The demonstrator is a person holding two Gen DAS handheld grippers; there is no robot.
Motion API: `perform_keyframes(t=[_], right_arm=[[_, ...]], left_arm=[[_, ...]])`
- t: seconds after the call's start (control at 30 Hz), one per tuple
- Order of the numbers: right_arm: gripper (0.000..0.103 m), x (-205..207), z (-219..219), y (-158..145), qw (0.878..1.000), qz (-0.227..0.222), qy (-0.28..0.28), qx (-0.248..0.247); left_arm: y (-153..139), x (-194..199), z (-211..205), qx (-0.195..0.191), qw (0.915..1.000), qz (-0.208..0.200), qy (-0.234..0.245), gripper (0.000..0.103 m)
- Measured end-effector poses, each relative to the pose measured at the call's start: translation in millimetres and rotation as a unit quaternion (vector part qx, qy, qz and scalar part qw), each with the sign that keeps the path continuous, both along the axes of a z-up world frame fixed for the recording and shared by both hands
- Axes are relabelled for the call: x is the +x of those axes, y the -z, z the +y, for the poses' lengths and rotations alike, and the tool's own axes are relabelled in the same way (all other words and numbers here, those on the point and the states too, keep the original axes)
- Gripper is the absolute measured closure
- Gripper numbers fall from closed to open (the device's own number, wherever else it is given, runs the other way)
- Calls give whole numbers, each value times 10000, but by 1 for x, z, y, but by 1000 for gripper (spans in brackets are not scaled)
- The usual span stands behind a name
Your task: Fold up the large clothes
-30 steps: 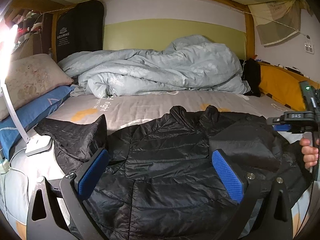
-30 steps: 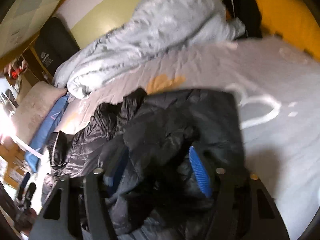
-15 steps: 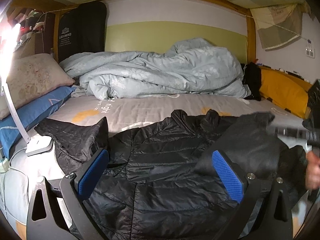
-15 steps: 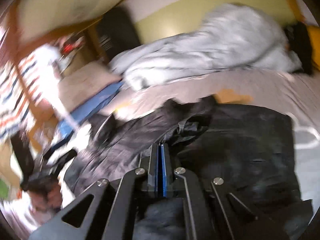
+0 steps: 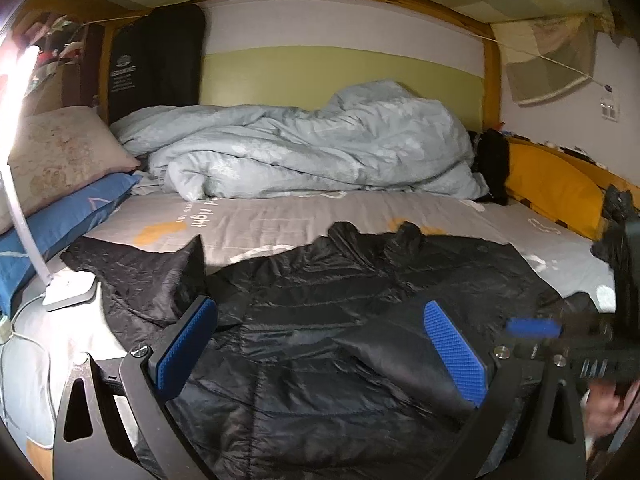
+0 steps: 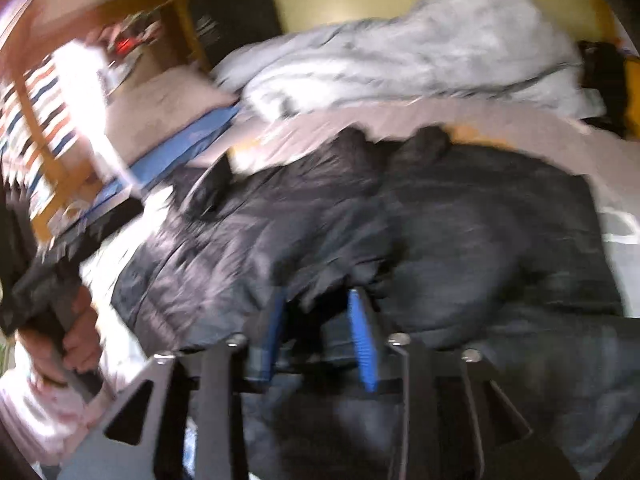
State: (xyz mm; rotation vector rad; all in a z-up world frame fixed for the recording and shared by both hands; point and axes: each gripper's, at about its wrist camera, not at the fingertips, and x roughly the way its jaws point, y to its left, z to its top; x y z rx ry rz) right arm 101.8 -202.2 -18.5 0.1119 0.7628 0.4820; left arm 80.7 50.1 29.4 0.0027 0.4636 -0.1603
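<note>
Across the bed's near edge lies the black jacket [image 5: 320,320], left gripper [image 5: 332,340] wide apart above it; only the right view shows the right gripper [image 6: 320,320], jaws just reopening, blurred cloth between.

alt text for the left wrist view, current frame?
A black puffer jacket lies spread on a grey bed sheet, seen between the wide-open blue-padded fingers of the left gripper, which holds nothing. A rumpled pale blue duvet is heaped behind it, pillows and a white lamp sit left, and the blurred right gripper enters at right.
</note>
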Motion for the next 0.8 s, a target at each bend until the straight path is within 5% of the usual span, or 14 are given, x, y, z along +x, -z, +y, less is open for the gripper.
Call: perform_keyframes(t=[0.23, 0.37, 0.57, 0.67, 0.73, 0.8], right_arm=[[50, 6, -57, -32, 9930, -401, 1095, -195], [48, 11, -82, -37, 9883, -366, 1476, -93], [47, 17, -94, -35, 9846, -178, 1733, -159], [47, 22, -96, -30, 9838, -26, 1786, -146], [47, 23, -96, -27, 9835, 40, 1801, -144], [47, 23, -96, -26, 9832, 71, 1814, -178]], left_arm=[[14, -6, -37, 167, 9963, 324, 775, 0], [27, -10, -60, 383, 9905, 567, 1193, 0], [46, -4, -78, 904, 9870, 761, 1091, 7], [51, 7, -68, 792, 9891, 917, 839, 29], [53, 15, -60, 736, 9897, 998, 709, 62], [54, 21, -52, 746, 9901, 1029, 587, 80]])
